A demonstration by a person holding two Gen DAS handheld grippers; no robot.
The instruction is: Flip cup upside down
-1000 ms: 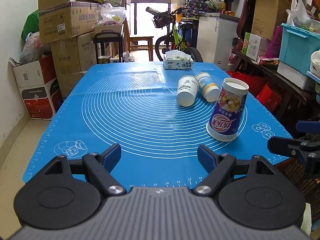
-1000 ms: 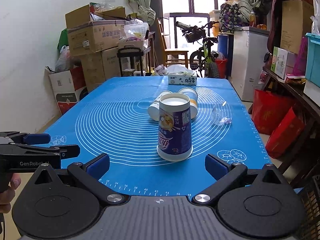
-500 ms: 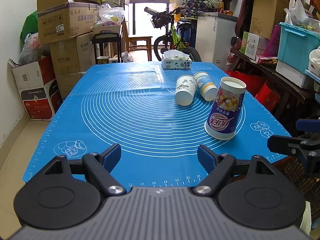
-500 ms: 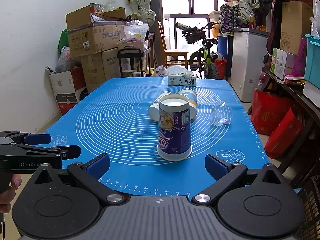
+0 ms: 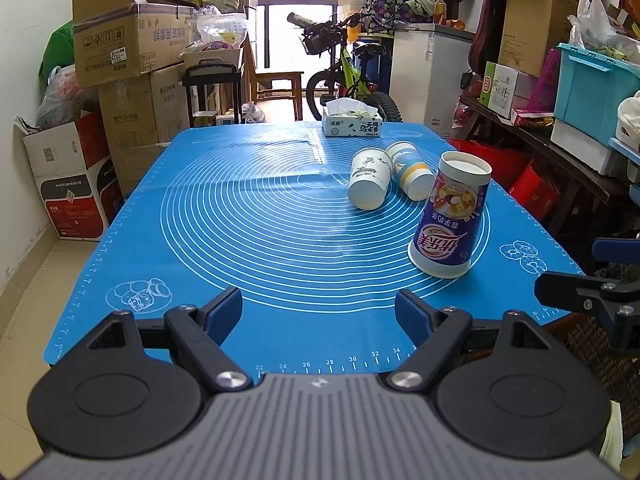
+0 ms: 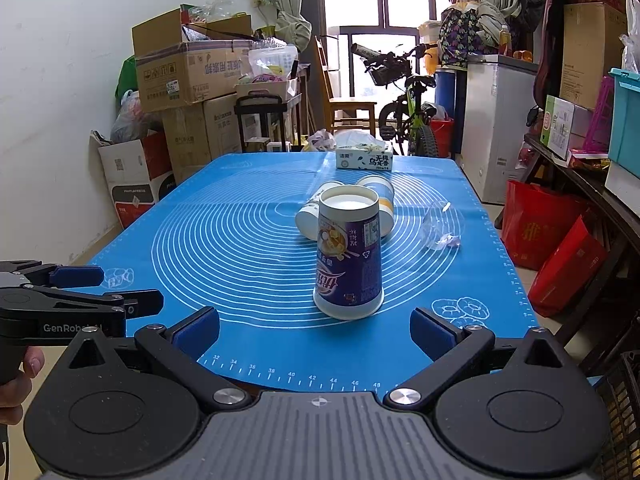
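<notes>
A tall purple paper cup [image 5: 450, 220] stands upside down, wide rim on the blue mat [image 5: 256, 216], base up. It also shows in the right wrist view [image 6: 349, 256], straight ahead of my right gripper [image 6: 314, 330], which is open and empty just short of it. My left gripper [image 5: 318, 308] is open and empty over the mat's near edge, with the cup ahead to its right. Two smaller paper cups, one white [image 5: 369, 182] and one blue and yellow [image 5: 412, 174], lie on their sides behind it.
A tissue box [image 5: 352, 122] sits at the mat's far end. A clear plastic cup [image 6: 440, 226] lies on the mat at the right. Cardboard boxes [image 5: 132, 52] line the left wall; a bicycle [image 5: 348, 76], a white freezer and shelves with bins stand at the back and right.
Both grippers have drawn back only slightly from the purple cup. The cup stands where it was; nothing else has moved.
</notes>
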